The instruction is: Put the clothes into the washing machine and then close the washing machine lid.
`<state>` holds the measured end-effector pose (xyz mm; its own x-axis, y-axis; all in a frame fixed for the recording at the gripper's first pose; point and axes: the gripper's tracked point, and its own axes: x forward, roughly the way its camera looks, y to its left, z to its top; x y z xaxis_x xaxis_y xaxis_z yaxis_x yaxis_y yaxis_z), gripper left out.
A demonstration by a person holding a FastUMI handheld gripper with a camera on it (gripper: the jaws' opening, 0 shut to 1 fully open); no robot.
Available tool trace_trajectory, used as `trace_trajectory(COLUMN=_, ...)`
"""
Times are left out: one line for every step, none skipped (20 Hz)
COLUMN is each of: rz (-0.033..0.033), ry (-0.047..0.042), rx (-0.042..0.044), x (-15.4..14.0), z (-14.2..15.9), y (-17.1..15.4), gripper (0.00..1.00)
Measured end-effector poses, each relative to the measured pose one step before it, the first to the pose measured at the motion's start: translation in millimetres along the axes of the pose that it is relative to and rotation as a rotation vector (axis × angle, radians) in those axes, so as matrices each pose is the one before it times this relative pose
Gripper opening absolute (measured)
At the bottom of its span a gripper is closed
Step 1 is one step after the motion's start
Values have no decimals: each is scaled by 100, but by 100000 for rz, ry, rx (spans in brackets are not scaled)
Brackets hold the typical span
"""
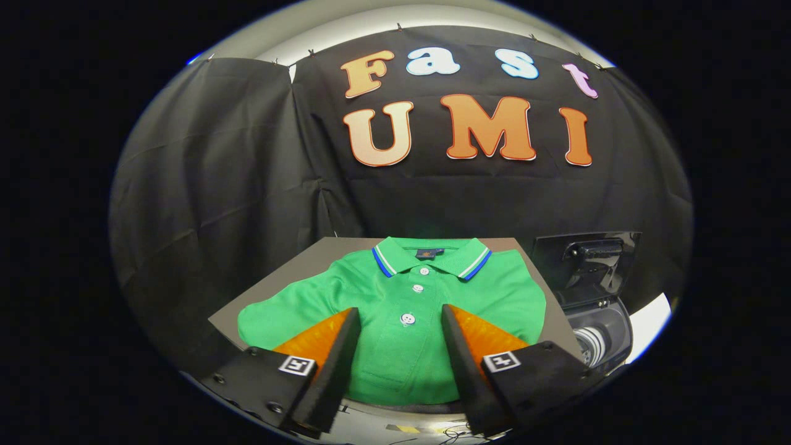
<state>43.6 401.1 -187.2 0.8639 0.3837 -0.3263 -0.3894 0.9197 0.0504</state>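
Two fingers of the gripper (400, 324) are spread wide apart and hold nothing. Between and just past them, a green polo shirt (395, 309) lies flat on a grey table (296, 259), collar at the far side. To the right stands the washing machine (596, 309), lid up.

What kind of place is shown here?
Likely a staged laundry booth: a green polo shirt lies on a table, an open washing machine beside it. The gripper fingers are open above the shirt.
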Motion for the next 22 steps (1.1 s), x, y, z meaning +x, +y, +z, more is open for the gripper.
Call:
trace_trajectory(rz=1108, ry=-55, rx=-509, x=124, z=141, y=58, gripper=82)
trace_trajectory(rz=707, ry=347, rx=6, x=-156, z=-28, y=76, gripper=75)
trace_trajectory(rz=1566, ry=-62, rx=-553, x=15, z=134, y=32, gripper=68)
trace_trajectory(rz=739, ry=487, rx=86, x=-257, z=-97, y=-49, gripper=59)
trace_trajectory(rz=1369, ry=342, rx=-1156, x=-162, z=79, y=-50, gripper=50)
trace_trajectory(rz=265, ry=719, rx=-660, x=-329, z=179, y=-49, gripper=43)
trace_trajectory(rz=571, ry=549, rx=-815, x=-26, z=6, y=-196, gripper=36)
trace_trajectory(rz=623, ry=954, rx=-557, x=-326, z=-62, y=-13, gripper=29)
trace_trajectory(rz=345, ry=101, rx=534, x=-358, z=56, y=-86, gripper=28)
trace_trajectory(rz=1528, ry=1894, rx=268, x=-428, z=-205, y=-152, gripper=22)
trace_trajectory(rz=1508, ry=941, rx=1085, x=-485, z=84, y=-131, gripper=22)
trace_trajectory(rz=760, ry=372, rx=1998, x=-564, z=283, y=-442, gripper=16)
trace_trajectory(rz=491, ry=156, rx=1581, x=-657, z=337, y=-583, gripper=16)
trace_trajectory(rz=-754, ry=-835, rx=1471, x=-914, z=647, y=-735, gripper=16)
trace_trajectory(rz=-406, ry=-989, rx=866, x=-841, z=801, y=-674, gripper=16)
trace_trajectory(rz=-332, ry=-1078, rx=533, x=-779, z=670, y=-593, gripper=16)
trace_trajectory(rz=-477, ry=-1668, rx=448, x=-818, z=899, y=-750, gripper=16)
trace_trajectory(rz=-571, ry=-1796, rx=417, x=-883, z=953, y=-797, gripper=16)
trace_trajectory(rz=-801, ry=-2200, rx=586, x=-895, z=1102, y=-786, gripper=16)
trace_trajectory(rz=-1259, ry=-2161, rx=508, x=-911, z=1178, y=-1026, gripper=16)
trace_trajectory(rz=-1283, ry=-1985, rx=437, x=-707, z=1038, y=-953, gripper=16)
trace_trajectory(rz=-1256, ry=-1902, rx=271, x=-708, z=873, y=-985, gripper=16)
